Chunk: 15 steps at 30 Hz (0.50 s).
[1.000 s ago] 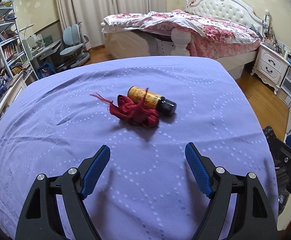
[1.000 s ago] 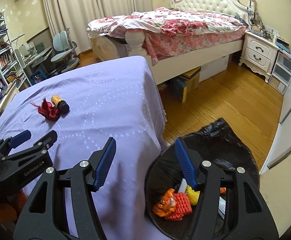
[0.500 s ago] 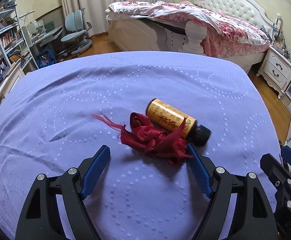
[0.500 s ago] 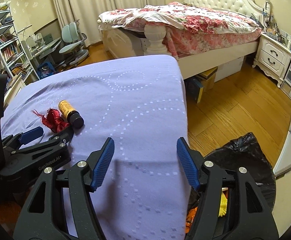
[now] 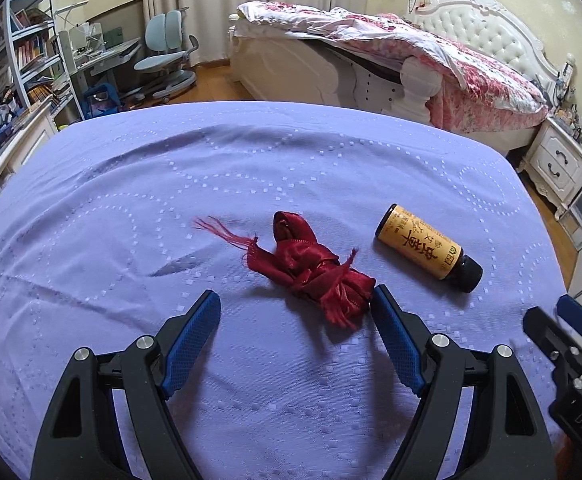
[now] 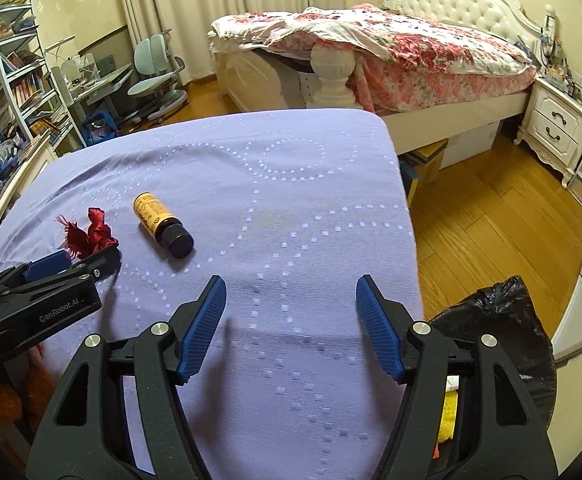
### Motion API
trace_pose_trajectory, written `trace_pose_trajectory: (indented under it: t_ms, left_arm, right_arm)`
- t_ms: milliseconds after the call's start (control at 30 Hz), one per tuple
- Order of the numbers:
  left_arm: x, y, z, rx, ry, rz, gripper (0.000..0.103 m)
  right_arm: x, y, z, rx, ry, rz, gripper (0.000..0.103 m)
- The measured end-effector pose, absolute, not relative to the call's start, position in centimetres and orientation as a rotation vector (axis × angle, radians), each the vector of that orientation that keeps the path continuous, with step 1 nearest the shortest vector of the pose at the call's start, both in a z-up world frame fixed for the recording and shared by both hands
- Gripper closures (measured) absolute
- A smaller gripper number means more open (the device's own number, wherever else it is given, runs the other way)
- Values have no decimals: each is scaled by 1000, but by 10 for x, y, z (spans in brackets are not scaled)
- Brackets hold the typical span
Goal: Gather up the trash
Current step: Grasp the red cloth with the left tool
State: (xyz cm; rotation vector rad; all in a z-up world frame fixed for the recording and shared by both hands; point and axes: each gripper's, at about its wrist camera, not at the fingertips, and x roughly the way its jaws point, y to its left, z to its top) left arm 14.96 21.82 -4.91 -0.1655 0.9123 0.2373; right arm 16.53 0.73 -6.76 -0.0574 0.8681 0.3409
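With both grippers gaping wide and gripping nothing, closing in with the left gripper [image 5: 295, 312] on the red ribbon [image 5: 311, 268] lying on the purple sheet [image 5: 251, 168], maybe snagging fabric or nudging the bottle [image 5: 427, 248] rolling.

A matt lilac cloth [image 5: 131, 208], woven with raised dotted rings, lies under both tools. Just ahead of the left gripper [image 5: 295, 300], whose matt black plastic arms carry ribbed blue pads [image 5: 191, 340] and shiny metal rivets, lies a glossy, satiny red ribbon [image 5: 315, 268] with frayed threads. Right of it lies a dark glass-like bottle [image 5: 427, 254] with a smooth orange paper label and black cap. Beyond the right gripper [image 6: 291, 300] lie varnished wood floor [image 6: 491, 220] and a crinkled, shiny black plastic bag [image 6: 503, 312].
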Motion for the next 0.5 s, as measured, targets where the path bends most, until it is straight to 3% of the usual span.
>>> trace_pose_trajectory:
  t_ms: [267,367,500]
  left_arm:
    - [162,217,-49,-130,915,202,26]
    - [162,224,-50,-141,911,201,46]
    - [159,228,-50,-121,898,182,56]
  right_arm:
    - [165,24,-69,-82,876,360,37]
    - [165,29,-69,-91,877,364,37]
    - [165,39,-71,-105,880,375,37]
